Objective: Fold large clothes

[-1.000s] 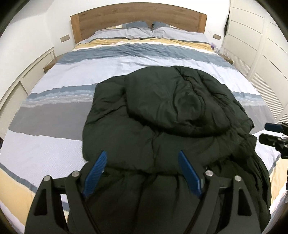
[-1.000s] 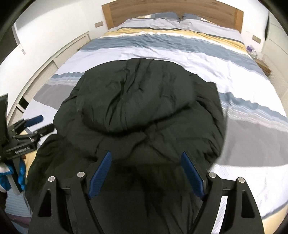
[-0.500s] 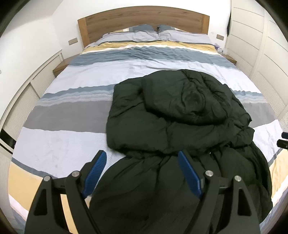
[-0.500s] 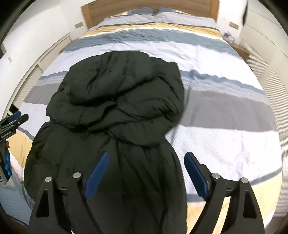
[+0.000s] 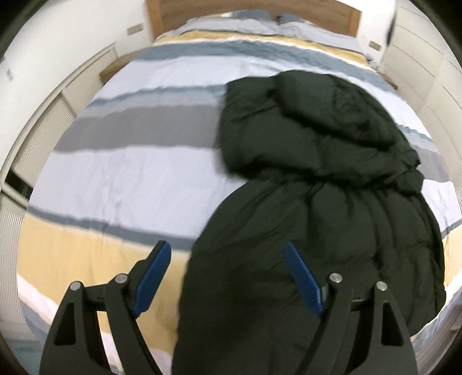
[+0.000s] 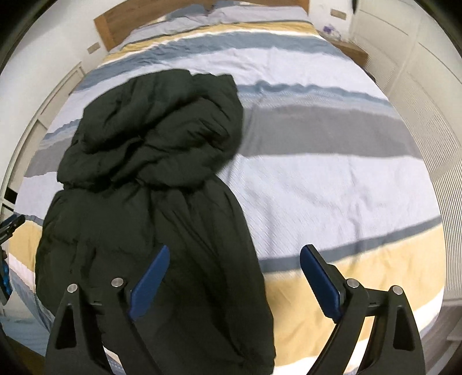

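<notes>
Shifted since the earlier frames: both grippers now sit apart toward opposite sides of the dark green puffer jacket, which then filled the middle of each view; it now lies right of centre in the left wrist view and left of centre in the right wrist view.

Location of jacket: on the striped duvet of the bed, hooded upper part folded over toward the wooden headboard, lower part running to the foot edge.

Hidden or unclear: jacket hem cut off by the bottom of both views and partly behind the gripper frames. Sleeves not distinguishable among the folds. Both views blurred. Small purple items on the bedside table too small to identify. Left gripper shows in the right wrist view only as a dark tip at the left edge.

Left gripper: jaws wide apart, nothing gripped; right blue pad over the jacket, left pad over the duvet, contact not determinable.

Right gripper: jaws have just been opening, now wide, nothing clamped; the jacket's edge is seen between them, left pad over it.
</notes>
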A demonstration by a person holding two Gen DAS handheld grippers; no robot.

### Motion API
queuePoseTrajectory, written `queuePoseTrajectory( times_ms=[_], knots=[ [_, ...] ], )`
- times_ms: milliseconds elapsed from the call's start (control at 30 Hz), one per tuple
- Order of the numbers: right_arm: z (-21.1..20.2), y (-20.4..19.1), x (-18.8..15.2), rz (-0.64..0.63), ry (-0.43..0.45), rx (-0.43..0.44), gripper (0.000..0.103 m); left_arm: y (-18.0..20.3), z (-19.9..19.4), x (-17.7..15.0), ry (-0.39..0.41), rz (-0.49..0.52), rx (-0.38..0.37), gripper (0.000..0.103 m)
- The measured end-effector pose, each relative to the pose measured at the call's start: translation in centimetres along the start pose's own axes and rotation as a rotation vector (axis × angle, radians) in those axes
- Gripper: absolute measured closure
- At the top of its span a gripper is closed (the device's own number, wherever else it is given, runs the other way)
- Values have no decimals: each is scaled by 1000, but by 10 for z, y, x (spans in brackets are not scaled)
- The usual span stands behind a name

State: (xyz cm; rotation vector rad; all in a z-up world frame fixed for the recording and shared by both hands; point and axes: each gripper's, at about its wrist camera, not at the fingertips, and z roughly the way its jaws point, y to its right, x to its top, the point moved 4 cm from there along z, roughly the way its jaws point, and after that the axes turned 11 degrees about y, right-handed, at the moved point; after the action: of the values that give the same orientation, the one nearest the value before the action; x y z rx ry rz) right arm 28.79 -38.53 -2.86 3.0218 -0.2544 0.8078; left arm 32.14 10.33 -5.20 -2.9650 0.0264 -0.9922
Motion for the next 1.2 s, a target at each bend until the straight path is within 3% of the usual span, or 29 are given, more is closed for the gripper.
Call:
queuePoseTrajectory(
  times_ms=[200,367,600,800,1133,1200],
  knots=[
    [7,17,-27,26,-55,-30,12,-55,1,-31,-53,-83,60,21],
    [9,29,-42,44,-88,-43,11,-78,2,-55,-104,-112,62,21],
    [18,31,-75,48,-166,-27,10,-72,15,-99,-215,-183,-78,21],
    [25,28,-99,47,-214,-21,10,-74,25,-132,-272,-260,-118,21],
    [35,29,-124,71,-262,18,9,-79,44,-168,-342,-497,-258,21],
    [39,30,-130,85,-279,41,9,-80,48,-175,-361,-537,-281,17]
  ],
)
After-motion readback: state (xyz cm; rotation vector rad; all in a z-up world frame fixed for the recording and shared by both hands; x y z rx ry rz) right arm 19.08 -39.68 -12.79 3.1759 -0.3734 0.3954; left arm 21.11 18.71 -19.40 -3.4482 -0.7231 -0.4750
